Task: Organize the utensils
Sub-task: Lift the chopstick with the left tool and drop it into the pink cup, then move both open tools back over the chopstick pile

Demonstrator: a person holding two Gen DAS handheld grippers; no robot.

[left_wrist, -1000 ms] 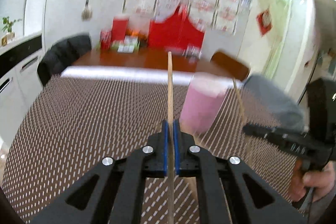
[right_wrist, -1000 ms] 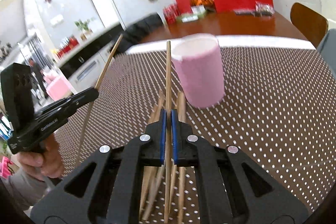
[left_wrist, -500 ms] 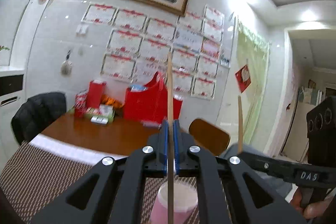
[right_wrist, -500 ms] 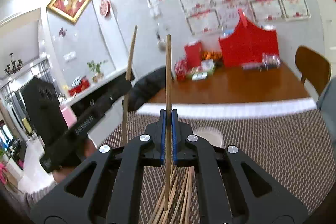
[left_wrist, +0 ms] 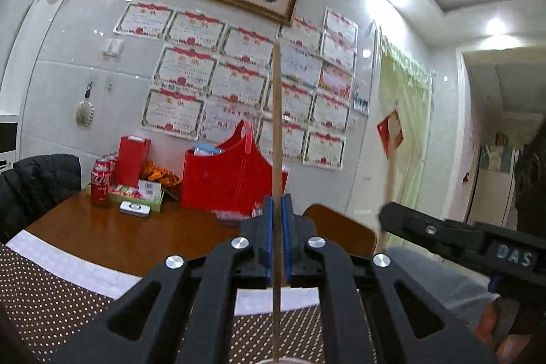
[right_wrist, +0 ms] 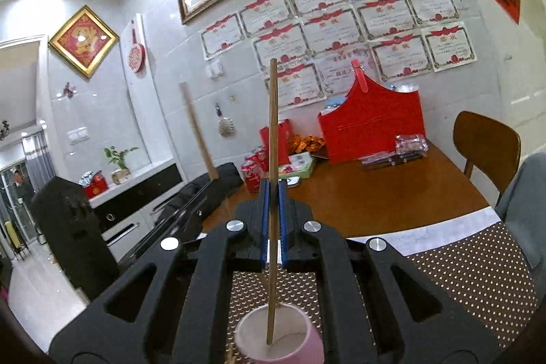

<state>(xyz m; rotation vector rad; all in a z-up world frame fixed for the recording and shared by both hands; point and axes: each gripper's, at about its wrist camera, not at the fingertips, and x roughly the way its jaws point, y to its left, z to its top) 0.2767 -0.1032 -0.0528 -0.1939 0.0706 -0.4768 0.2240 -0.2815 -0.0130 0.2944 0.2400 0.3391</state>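
My left gripper (left_wrist: 277, 210) is shut on a wooden chopstick (left_wrist: 277, 132) held upright; its lower end runs below the frame. My right gripper (right_wrist: 272, 193) is shut on another wooden chopstick (right_wrist: 272, 132), also upright, with its lower tip inside the pink cup (right_wrist: 279, 343) on the dotted mat. The right gripper also shows in the left wrist view (left_wrist: 385, 220) at right, and the left gripper's chopstick shows in the right wrist view (right_wrist: 198, 132) at left.
A brown dotted mat (right_wrist: 477, 282) covers the near table. Behind it stands a wooden table (left_wrist: 112, 237) with a red box (left_wrist: 225, 176), soda cans (left_wrist: 100, 185) and packets. A wooden chair (right_wrist: 488, 142) stands at the right, a black jacket (left_wrist: 37, 179) at the left.
Both grippers tilted up from pointing at the table to pointing at the wall, standing their chopsticks upright. The right chopstick's tip now sits inside the pink cup.
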